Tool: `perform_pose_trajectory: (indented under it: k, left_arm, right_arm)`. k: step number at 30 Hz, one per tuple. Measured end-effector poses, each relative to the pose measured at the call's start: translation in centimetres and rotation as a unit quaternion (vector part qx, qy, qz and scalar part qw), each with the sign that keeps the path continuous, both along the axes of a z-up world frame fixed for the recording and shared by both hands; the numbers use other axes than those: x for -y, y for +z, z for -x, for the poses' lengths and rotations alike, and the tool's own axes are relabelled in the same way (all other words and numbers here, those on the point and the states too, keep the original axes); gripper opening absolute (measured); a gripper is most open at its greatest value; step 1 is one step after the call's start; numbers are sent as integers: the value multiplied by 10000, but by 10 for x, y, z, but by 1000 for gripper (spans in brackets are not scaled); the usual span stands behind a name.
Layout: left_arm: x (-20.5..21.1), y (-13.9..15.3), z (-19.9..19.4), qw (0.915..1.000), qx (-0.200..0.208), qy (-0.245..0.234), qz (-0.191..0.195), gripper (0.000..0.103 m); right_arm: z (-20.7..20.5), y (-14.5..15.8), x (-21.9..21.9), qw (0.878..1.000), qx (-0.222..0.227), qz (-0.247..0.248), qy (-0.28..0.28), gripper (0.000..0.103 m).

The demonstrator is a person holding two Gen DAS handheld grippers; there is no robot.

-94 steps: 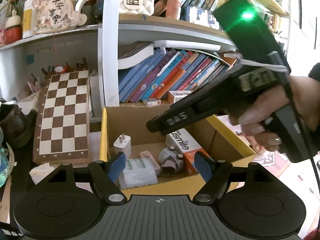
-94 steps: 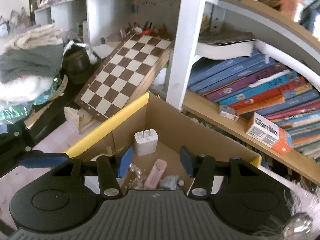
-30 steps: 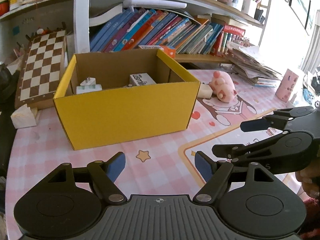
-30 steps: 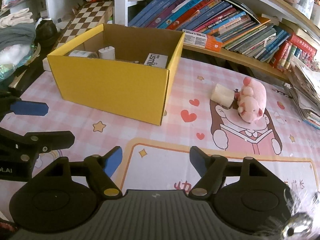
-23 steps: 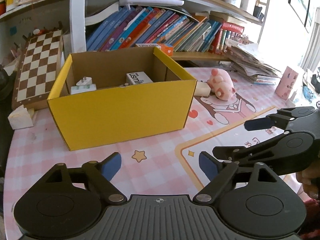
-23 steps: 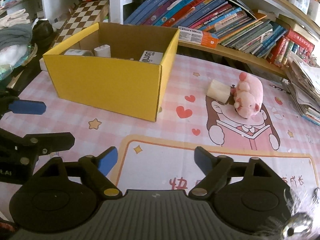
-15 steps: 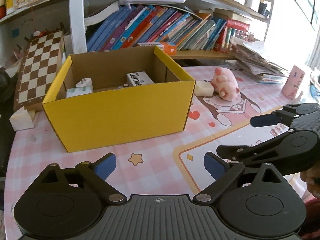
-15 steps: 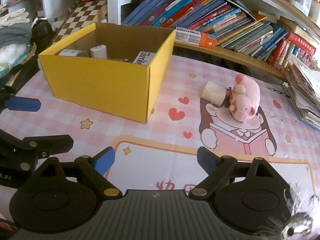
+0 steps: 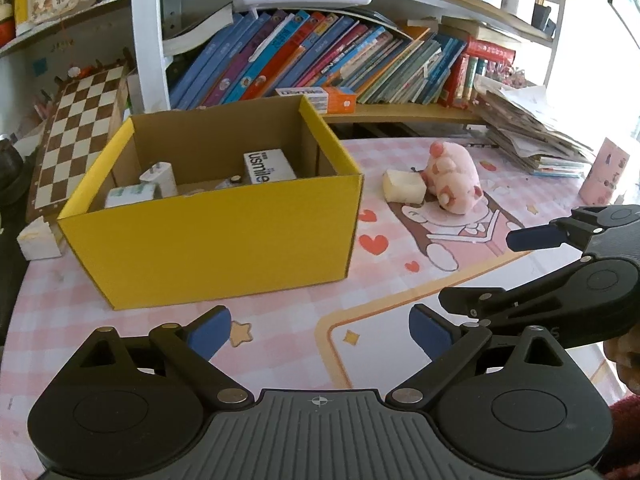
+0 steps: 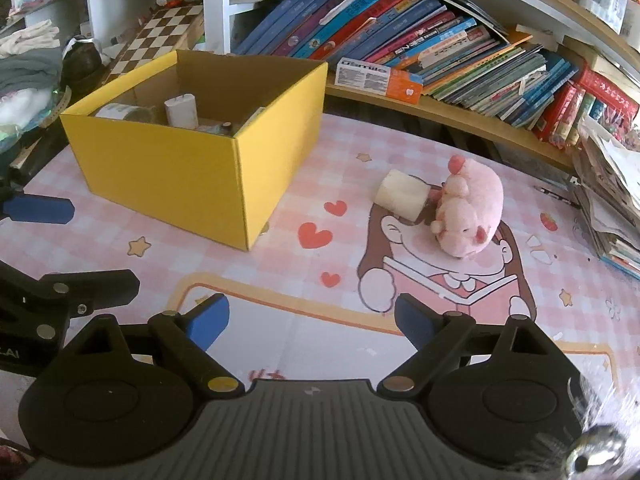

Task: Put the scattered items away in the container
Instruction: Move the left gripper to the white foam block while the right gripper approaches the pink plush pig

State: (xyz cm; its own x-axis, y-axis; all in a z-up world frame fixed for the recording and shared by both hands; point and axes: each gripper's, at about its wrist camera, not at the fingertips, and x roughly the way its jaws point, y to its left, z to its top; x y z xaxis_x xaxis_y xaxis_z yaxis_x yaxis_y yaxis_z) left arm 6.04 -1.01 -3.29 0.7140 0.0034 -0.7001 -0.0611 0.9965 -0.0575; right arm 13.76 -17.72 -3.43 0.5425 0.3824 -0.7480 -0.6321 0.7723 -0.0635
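From the left wrist view, the left tool [image 9: 318, 330] hangs over the pink checked counter [image 9: 280, 312] with its blue pads spread wide and nothing between them; its jaws have just been opening. Ahead sits the open yellow cardboard box [image 9: 216, 236], brown inside, already holding a white plug adapter [image 9: 160, 174], a white carton with dark lettering [image 9: 266, 166] and a pale wrapped pack [image 9: 130, 196]. To the right of the box, well apart from it, a pink plush toy [image 9: 454, 180] lies on the counter with a cream foam block [image 9: 402, 188] touching its side. The right tool [image 9: 532, 236] reaches in at the right edge.

From the right wrist view, the right tool [image 10: 312, 322] is likewise wide open and empty, its jaws having just been opening too. The pink plush toy [image 10: 470, 210] and the cream foam block [image 10: 402, 196] lie ahead and slightly to the right, still outside the yellow cardboard box [image 10: 192, 172], which stands up and to the left. One blue pad [image 10: 38, 209] of the left tool shows at the left edge.

The step in hand appears to be the approach for a fresh pick, both tools being free. The next move probably calls for the right tool to advance and straddle the plush or the block, closing gently since both look soft, then lifting clear of the box wall before the drop.
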Motion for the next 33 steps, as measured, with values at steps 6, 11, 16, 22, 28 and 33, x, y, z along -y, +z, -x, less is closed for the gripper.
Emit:
perform_pose_trajectory:
  k: [6, 11, 16, 22, 28, 33]
  left_arm:
    - [22, -3, -9, 10000, -70, -1, -26, 98]
    - [37, -6, -15, 9999, -109, 52, -54, 98]
    - [53, -8, -20, 9998, -84, 129, -88, 98]
    - [72, -10, -26, 9997, -45, 181, -151, 97]
    - [88, -10, -31, 9997, -21, 208, -152, 97]
    - [100, -7, -36, 9994, 101, 147, -304, 96]
  right_arm:
    - [-12, -3, 18, 10000, -57, -21, 52, 90]
    - [-20, -6, 32, 9998, -109, -36, 132, 90]
    - [-27, -9, 45, 9997, -140, -48, 199, 90]
    - [-37, -12, 65, 9996, -171, -80, 227, 90]
    - [-44, -13, 82, 9996, -113, -127, 204, 90]
    - [-58, -10, 93, 9997, -20, -226, 70, 90]
